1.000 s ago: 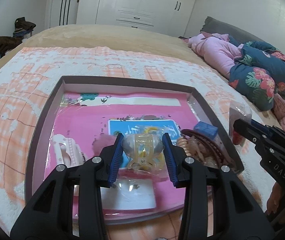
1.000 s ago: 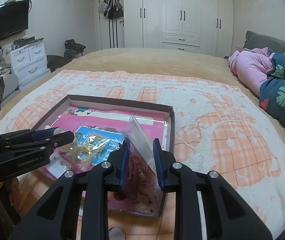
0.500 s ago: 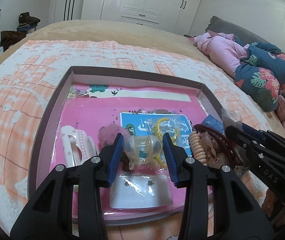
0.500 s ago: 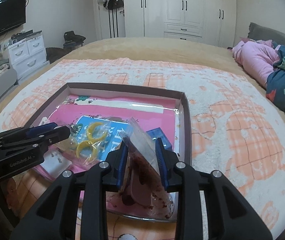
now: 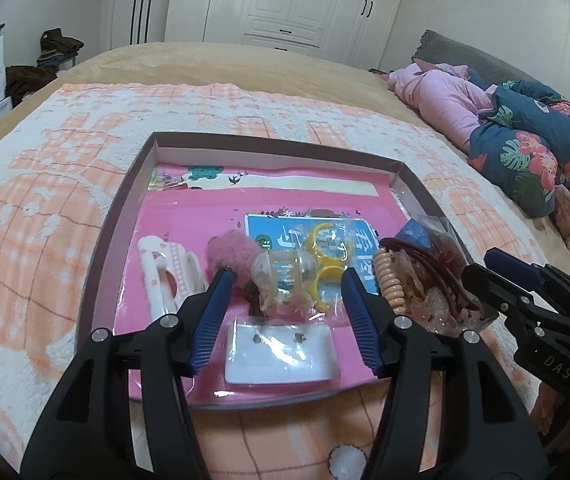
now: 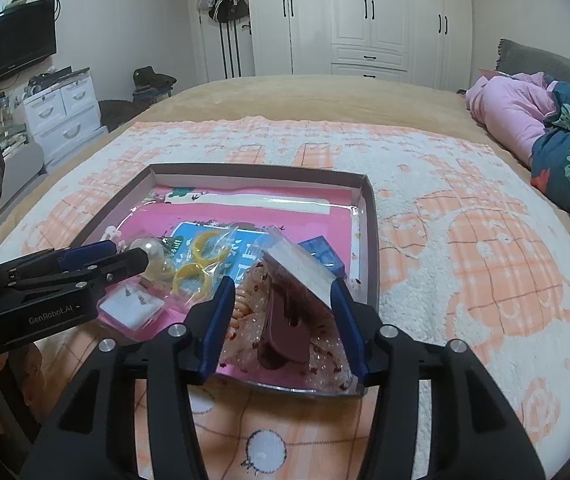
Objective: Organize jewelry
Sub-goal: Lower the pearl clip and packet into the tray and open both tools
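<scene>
Two tongs (image 5: 285, 284) (image 6: 281, 294) opening, pads clear of bagged trinkets (image 5: 305, 276) lying in shallow box (image 5: 101, 240).

Earring card (image 5: 279, 354) studs perhaps blurred

Both wrist views look down closely, sharing the tray (image 5: 97, 256).

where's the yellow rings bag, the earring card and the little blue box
yellow rings bag (image 5: 327, 256), left wrist view, on a yellow ring inside the clear bag
earring card (image 5: 279, 354), left wrist view, on the white card just below its two studs
blue box (image 6: 323, 256), right wrist view, on its top face
</scene>
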The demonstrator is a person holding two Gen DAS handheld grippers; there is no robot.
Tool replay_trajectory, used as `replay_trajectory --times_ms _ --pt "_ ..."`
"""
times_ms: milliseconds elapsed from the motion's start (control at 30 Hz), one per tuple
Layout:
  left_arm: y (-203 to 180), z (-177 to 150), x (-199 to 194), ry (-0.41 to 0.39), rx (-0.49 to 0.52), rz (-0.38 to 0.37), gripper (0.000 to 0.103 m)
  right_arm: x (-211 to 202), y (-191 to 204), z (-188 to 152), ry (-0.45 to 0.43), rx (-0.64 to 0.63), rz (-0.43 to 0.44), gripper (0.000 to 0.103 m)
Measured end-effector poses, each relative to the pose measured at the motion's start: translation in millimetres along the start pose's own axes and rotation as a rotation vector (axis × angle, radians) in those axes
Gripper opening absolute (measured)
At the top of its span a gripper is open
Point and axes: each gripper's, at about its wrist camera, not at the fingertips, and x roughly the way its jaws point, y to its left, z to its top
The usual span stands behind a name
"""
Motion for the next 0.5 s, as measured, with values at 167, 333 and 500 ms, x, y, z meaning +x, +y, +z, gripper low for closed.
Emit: replay_trajectory --times_ms 167,333,500 --pt "-0.7 -2.7 -11.0 -0.003 0.003 0.009 0.055 -11.2 -2.7 -3.1 -0.007 0.016 -0.009 0.058" --pt "-1.3 -9.1 -27.4 -0.008 0.009 0.018 0.065 -29.1 -2.9 -6.8 -0.033 0.03 -0.013 0.073" --pt "-3.3 -18.8 -50.6 -0.026 0.012 0.037 0.077 -52.3 2.6 -13.1 -0.07 0.023 -0.003 0.087"
